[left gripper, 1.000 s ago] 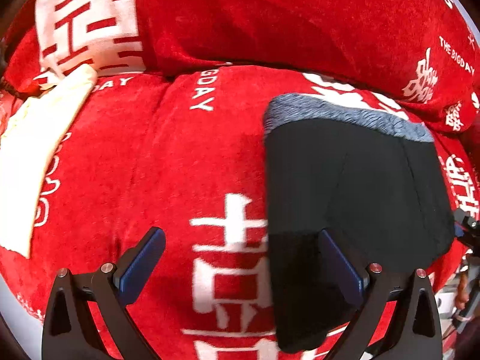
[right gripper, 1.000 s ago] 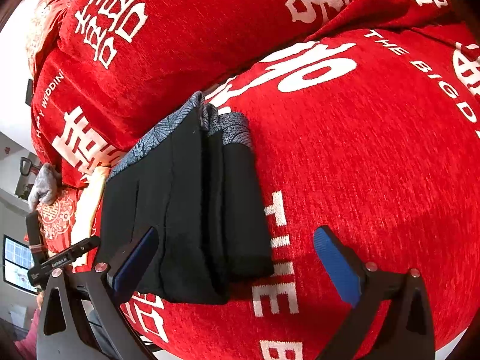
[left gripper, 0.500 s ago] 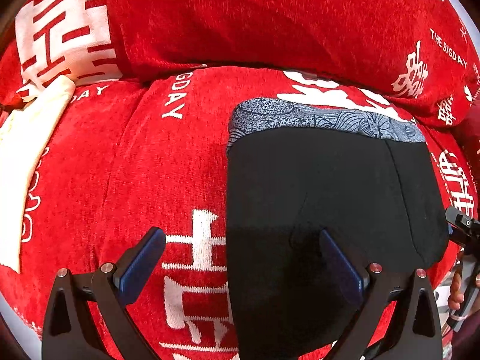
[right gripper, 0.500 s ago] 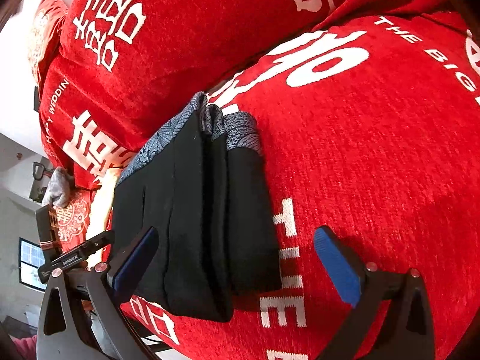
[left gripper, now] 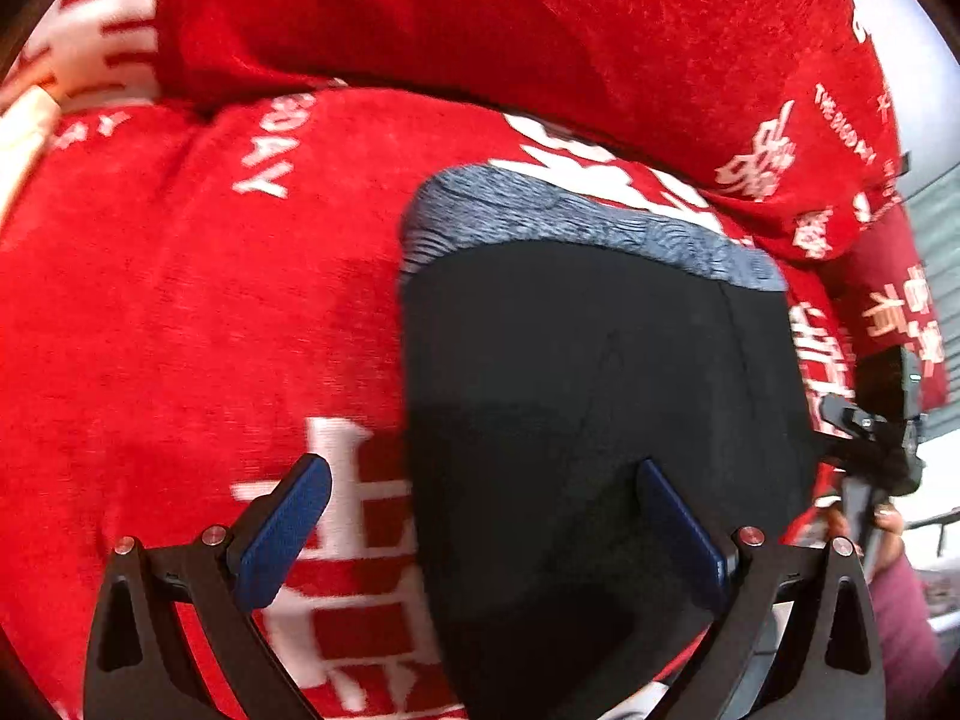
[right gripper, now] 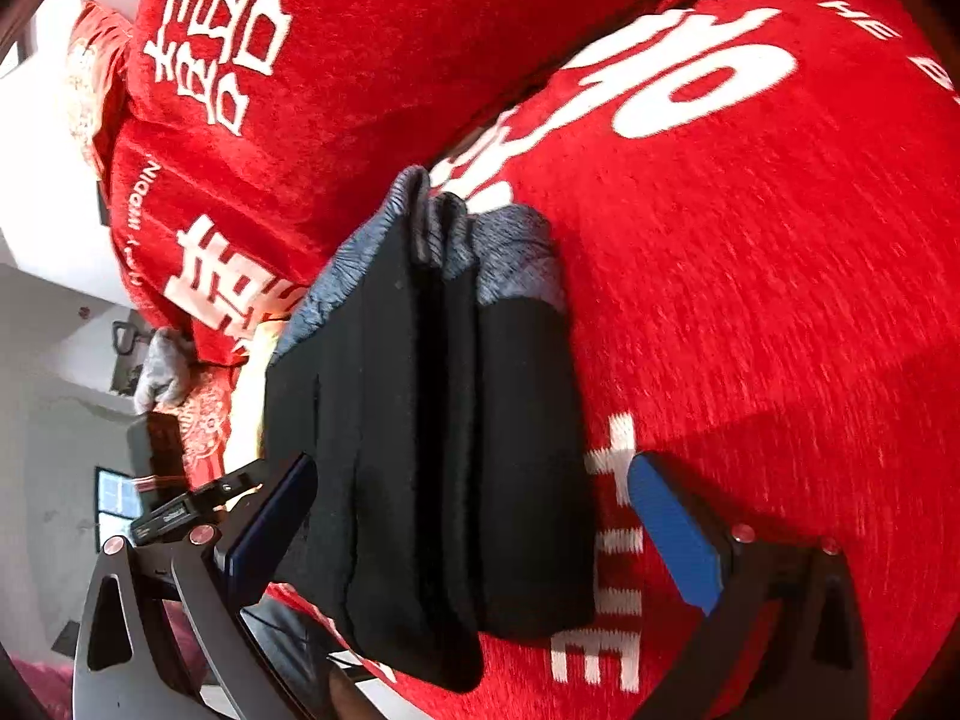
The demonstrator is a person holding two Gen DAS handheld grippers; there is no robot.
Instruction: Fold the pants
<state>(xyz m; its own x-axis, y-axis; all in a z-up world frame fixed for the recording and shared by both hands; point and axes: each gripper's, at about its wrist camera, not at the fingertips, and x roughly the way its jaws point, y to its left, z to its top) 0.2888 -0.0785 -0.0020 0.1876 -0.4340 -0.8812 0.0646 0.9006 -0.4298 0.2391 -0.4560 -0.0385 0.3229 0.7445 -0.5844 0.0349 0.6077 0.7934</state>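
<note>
The black pants [left gripper: 588, 396] with a grey-blue patterned waistband [left gripper: 576, 222] lie folded in a thick stack on the red sofa seat [left gripper: 180, 312]. In the right wrist view the pants [right gripper: 432, 420] show several stacked layers. My left gripper [left gripper: 480, 528] is open and empty above the pants' near left edge. My right gripper [right gripper: 474, 522] is open and empty, its jaws standing wide either side of the stack's near end. The right gripper also shows at the right edge of the left wrist view [left gripper: 870, 450].
The sofa cover is red with white characters and lettering, and its back cushion [left gripper: 480, 24] rises behind the pants. A cream cloth [left gripper: 18, 132] lies at the far left. The left gripper's body [right gripper: 180, 510] shows beyond the seat's edge in the right wrist view.
Both grippers stay open. The left wrist view has drifted a little, so the pants sit slightly more right and closer. The right wrist view has moved nearer to the folded stack.
</note>
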